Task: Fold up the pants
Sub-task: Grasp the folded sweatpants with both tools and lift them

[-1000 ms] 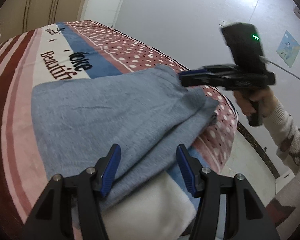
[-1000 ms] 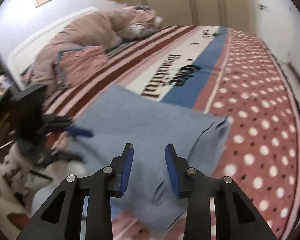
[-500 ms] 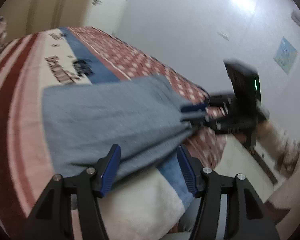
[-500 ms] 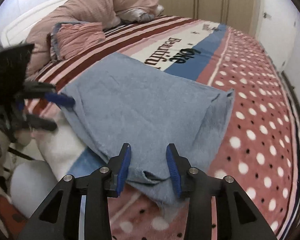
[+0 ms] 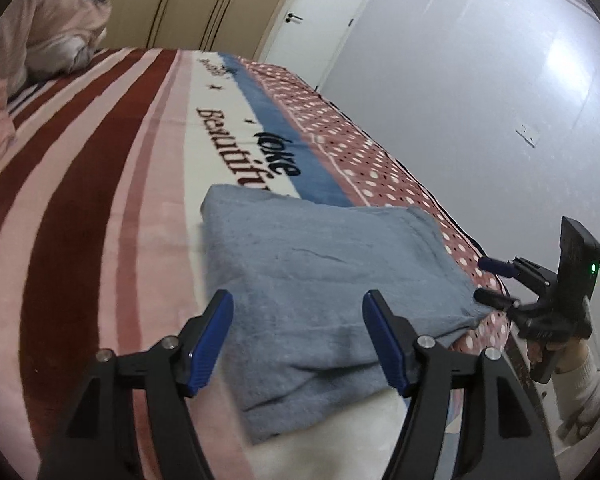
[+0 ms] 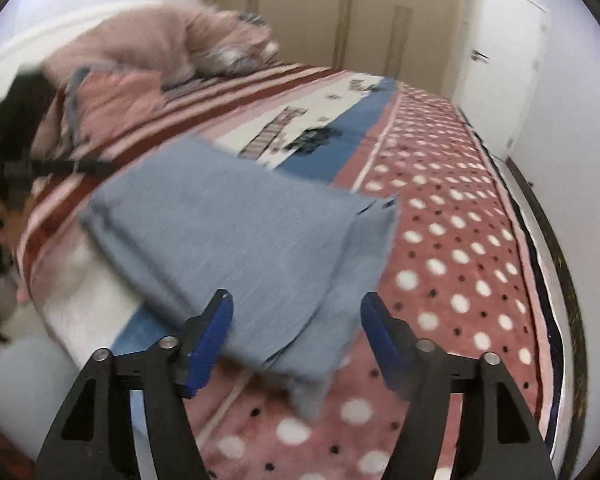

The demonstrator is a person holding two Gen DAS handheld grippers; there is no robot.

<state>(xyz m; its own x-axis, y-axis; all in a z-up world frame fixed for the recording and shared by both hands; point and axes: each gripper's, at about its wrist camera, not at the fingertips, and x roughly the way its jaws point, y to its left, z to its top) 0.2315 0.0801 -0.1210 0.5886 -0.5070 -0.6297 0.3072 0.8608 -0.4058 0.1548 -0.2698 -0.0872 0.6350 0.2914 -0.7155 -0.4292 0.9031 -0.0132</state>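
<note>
Pants [image 5: 320, 272], a soft grey-blue knit pair already folded into a thick rectangular stack, lie near the foot corner of the bed [image 5: 100, 200], on its pink, maroon and white striped fleece blanket with the polka-dot band. In my left wrist view the stack fills the centre, its near edge running from 6 toward 4 o'clock, close to where the bed drops away.

My left gripper [image 5: 298, 340] hangs released, blue pads spread wide just above the near edge of the cloth and gripping nothing. My right gripper [image 6: 296, 336] is likewise released, jaws apart over the corner of the stack nearest it; in the left view it sits at 3 o'clock, just beside the stack's right corner.

I judge the fold essentially made, so the risks are in tidying. In the right wrist view a looser lower layer sticks out at 6 o'clock past the upper layers, with a small flap lifted at 1 o'clock. If I pinch only the top layer there, the stack could shear and open. A pad dragged across the fuzzy knit could pull the whole bundle toward the mattress edge, where it might slide off. The right view is blurred, so I cannot tell whether the pads touch the cloth.
</note>
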